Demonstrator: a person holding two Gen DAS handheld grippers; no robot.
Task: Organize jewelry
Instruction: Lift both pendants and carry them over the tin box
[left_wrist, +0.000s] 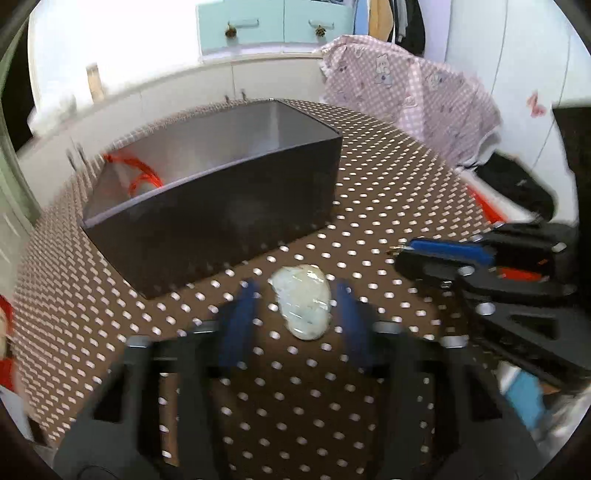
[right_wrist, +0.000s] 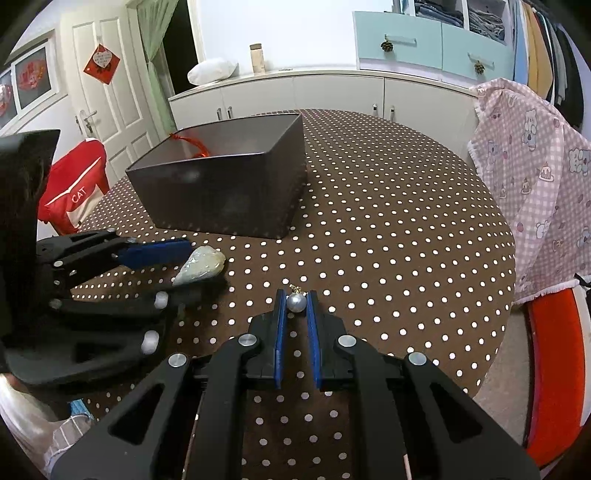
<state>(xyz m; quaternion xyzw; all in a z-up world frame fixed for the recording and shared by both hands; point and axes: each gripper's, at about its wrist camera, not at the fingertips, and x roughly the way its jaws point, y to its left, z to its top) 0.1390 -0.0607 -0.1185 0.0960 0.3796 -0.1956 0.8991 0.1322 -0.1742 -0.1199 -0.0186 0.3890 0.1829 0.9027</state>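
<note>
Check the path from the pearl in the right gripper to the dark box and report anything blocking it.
Nothing visible blocks it. The right gripper pinches the pearl; bare dotted tablecloth lies between it and the open dark box. The pale stone and left gripper sit off to the left.

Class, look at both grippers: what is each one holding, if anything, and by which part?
The right gripper pinches a pearl pendant by its round bead. The left gripper straddles a pale jade stone; pads stand clear, nothing held.
</note>
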